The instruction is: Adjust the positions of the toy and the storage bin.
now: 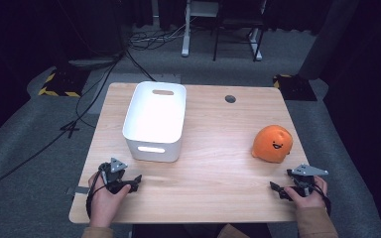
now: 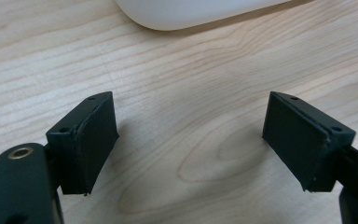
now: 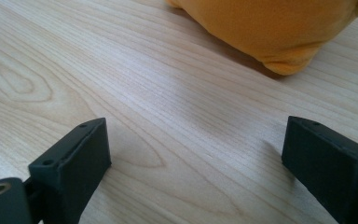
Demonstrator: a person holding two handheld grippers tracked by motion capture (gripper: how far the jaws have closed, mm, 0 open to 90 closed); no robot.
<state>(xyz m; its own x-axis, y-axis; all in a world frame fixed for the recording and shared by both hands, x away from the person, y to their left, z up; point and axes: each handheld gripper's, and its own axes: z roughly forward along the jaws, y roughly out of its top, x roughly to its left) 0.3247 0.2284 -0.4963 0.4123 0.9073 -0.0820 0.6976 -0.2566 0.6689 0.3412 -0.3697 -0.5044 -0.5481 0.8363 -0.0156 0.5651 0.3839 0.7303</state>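
High view: sitting above the person's edge of the light wooden table [image 1: 213, 148], looking forward and down, taking in the whole tabletop and the grey floor beyond.

Left gripper view: riding low and close over the wood, facing the near wall of the white rectangular plastic bin [image 2: 186, 11], sharing it with the high view [image 1: 155, 119].

Right gripper view: likewise hugging the surface, facing the round orange plush toy [image 3: 270, 28], also appearing from above [image 1: 273, 144].

Wooden table [image 1: 213, 163], cabled floor [image 1: 54, 129]
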